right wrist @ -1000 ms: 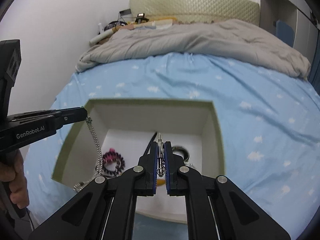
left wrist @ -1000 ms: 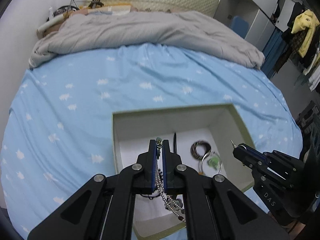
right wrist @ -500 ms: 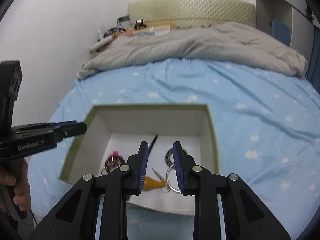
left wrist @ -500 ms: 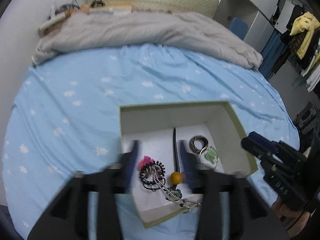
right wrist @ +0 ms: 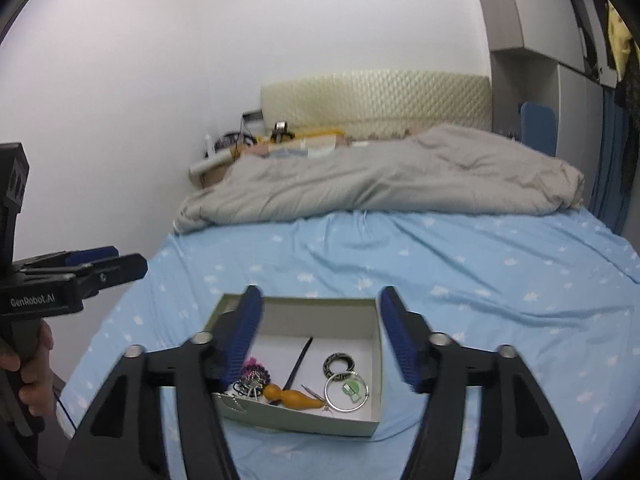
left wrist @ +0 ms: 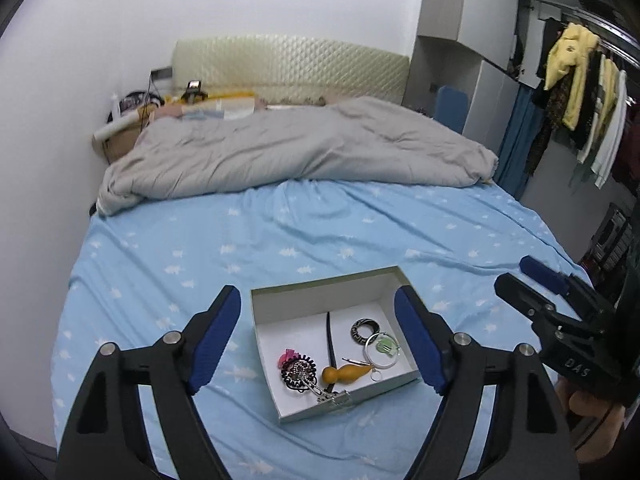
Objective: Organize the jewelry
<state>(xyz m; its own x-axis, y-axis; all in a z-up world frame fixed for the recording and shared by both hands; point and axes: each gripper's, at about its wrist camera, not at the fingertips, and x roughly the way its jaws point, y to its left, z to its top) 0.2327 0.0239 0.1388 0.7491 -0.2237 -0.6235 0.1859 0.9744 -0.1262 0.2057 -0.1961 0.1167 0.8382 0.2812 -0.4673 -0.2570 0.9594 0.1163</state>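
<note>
Cardboard box (left wrist: 304,292) on the bed (left wrist: 280,240) holds all the jewelry (chain (left wrist: 316,386), bangle (left wrist: 382,354), gourd (left wrist: 346,374)). Left tool (left wrist: 318,338) and right tool (right wrist: 320,334) both spread wide, empty. Looks done; next I'd check for stragglers.

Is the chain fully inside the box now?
Mostly: the chain lies in the box, its clasp end resting on the near rim.

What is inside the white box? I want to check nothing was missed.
The white box holds a gourd charm, patterned ring, bangle, black stick and chain; the chain covers a black coil's middle.
</note>
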